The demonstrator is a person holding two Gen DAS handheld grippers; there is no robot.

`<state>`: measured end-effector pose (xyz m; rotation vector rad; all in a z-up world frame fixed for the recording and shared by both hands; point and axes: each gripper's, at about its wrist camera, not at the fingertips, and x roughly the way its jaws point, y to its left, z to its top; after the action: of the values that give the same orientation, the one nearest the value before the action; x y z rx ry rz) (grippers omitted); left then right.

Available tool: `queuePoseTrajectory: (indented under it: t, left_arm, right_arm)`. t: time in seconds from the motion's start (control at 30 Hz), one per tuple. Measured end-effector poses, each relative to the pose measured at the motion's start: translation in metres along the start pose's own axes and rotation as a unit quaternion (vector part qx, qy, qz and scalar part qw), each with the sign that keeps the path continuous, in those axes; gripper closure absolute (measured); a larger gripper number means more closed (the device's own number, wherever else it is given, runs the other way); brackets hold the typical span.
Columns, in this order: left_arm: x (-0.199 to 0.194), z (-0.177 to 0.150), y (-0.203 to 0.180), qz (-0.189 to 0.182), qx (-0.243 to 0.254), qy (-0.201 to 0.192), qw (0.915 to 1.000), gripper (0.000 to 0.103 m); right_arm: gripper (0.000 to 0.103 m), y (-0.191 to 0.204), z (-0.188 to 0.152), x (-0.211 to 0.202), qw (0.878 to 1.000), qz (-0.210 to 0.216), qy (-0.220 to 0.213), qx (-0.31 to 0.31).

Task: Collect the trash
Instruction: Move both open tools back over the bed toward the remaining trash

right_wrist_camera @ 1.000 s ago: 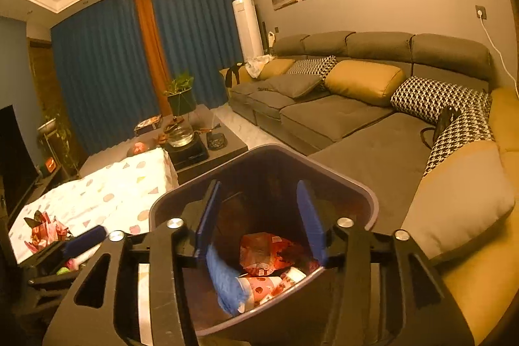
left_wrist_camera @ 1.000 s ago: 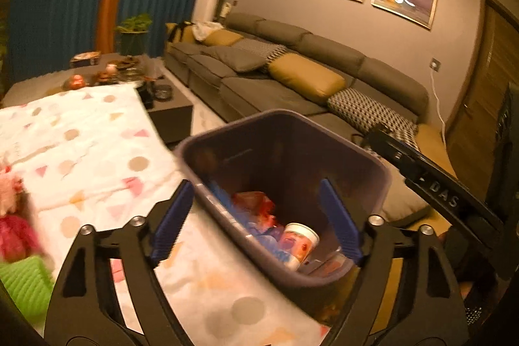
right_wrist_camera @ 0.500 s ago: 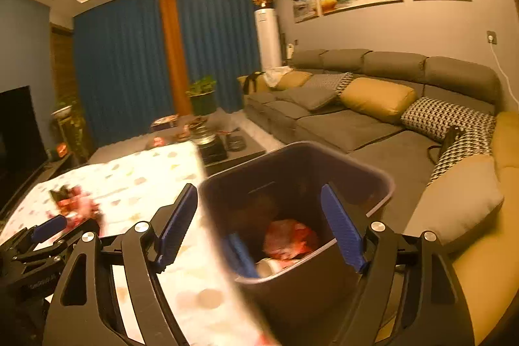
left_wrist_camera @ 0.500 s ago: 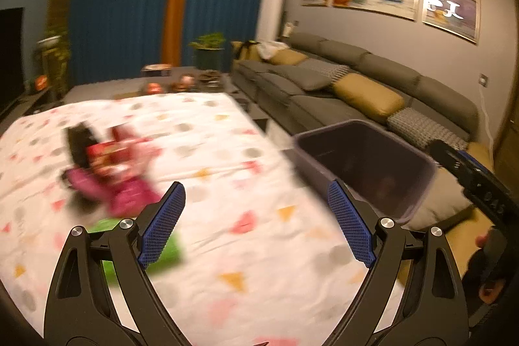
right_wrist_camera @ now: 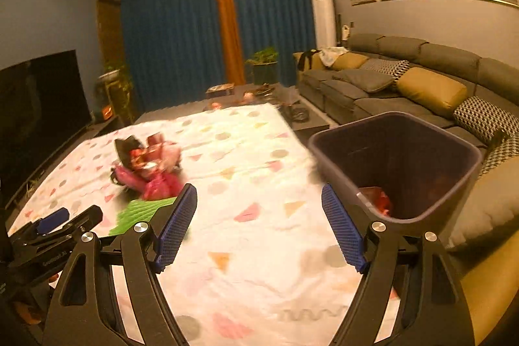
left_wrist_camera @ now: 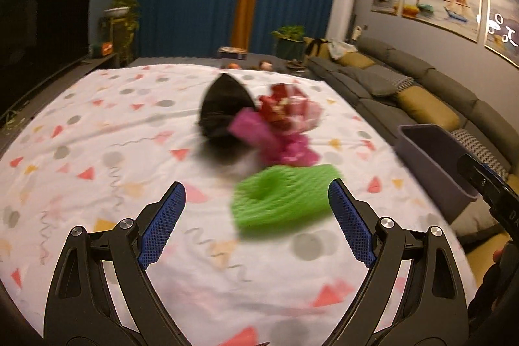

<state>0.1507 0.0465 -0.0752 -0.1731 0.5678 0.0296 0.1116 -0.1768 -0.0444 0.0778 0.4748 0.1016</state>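
Now left gripper point(left_wrist_camera: 256, 222) spread wide, empty, aimed at green mesh wrapper point(left_wrist_camera: 282, 200) on tablecloth point(left_wrist_camera: 97, 151); pink wrappers point(left_wrist_camera: 279, 132) just beyond. Right gripper point(right_wrist_camera: 259, 229) also spread, empty, beside bin point(right_wrist_camera: 395, 164). Risk: soft mesh squashes, slips from pads, or cloth gets pinched.

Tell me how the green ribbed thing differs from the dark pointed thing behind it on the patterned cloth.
The bright green ribbed foam piece lies low and flat; the black pointed bag-like object stands taller. The green piece lies apart and nearer the camera; the black one touches the pink and red wrappers. Both rest on the patterned cloth.
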Motion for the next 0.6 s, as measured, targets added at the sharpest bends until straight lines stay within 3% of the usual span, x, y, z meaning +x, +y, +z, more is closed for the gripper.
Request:
queuePoseTrajectory:
  t: [0.23, 0.6]
  left_arm:
    - [0.005, 0.006, 0.024, -0.004, -0.007, 0.002, 1.0, 0.015]
    - [0.063, 0.007, -0.008, -0.062, 0.015, 0.07, 0.9955, 0.016]
  right_arm:
    - [0.026, 0.031, -0.009, 0.016, 1.0, 0.009, 0.013, -0.013]
    - [0.026, 0.026, -0.01, 0.025, 1.0, -0.004, 0.017, -0.007]
